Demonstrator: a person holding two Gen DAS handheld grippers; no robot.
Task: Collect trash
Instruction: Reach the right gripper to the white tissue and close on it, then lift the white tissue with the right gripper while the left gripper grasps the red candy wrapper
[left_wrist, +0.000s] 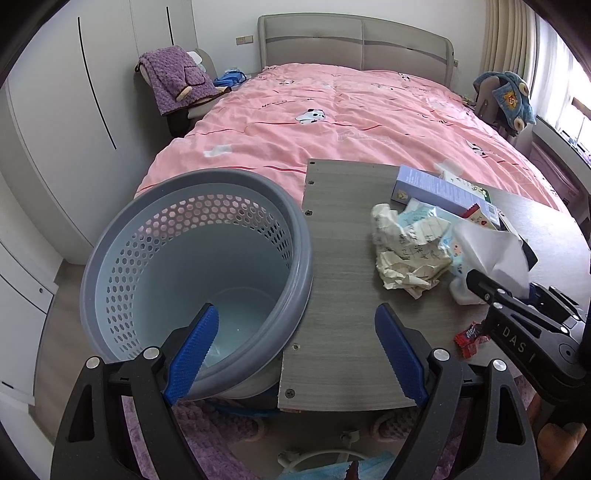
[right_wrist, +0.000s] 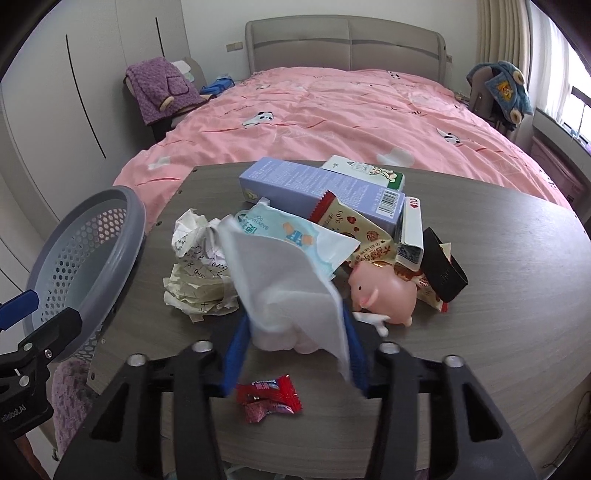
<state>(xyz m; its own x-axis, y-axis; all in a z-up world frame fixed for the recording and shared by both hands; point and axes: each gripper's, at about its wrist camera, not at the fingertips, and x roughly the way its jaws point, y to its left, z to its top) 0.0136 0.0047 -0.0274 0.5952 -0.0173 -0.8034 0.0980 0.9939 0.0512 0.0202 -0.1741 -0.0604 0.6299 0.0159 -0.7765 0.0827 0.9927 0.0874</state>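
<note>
While right gripper (right_wrist: 295, 332) clamps tissue (right_wrist: 291, 295), basket (left_wrist: 192, 266) abuts table edge (left_wrist: 295, 354).

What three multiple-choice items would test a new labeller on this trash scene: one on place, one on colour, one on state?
1. Where is the red candy wrapper?
A. On the table
B. In the basket
C. On the bed

2. What colour is the toy pig?
A. Green
B. Pink
C. Black

3. What is the right gripper doing?
A. Open over the pig
B. Shut on the white tissue
C. Shut on the candy

Answers: 1 A, it lies on the table. 2 B, its body is plainly pink. 3 B, its pads pinch the tissue.
</note>
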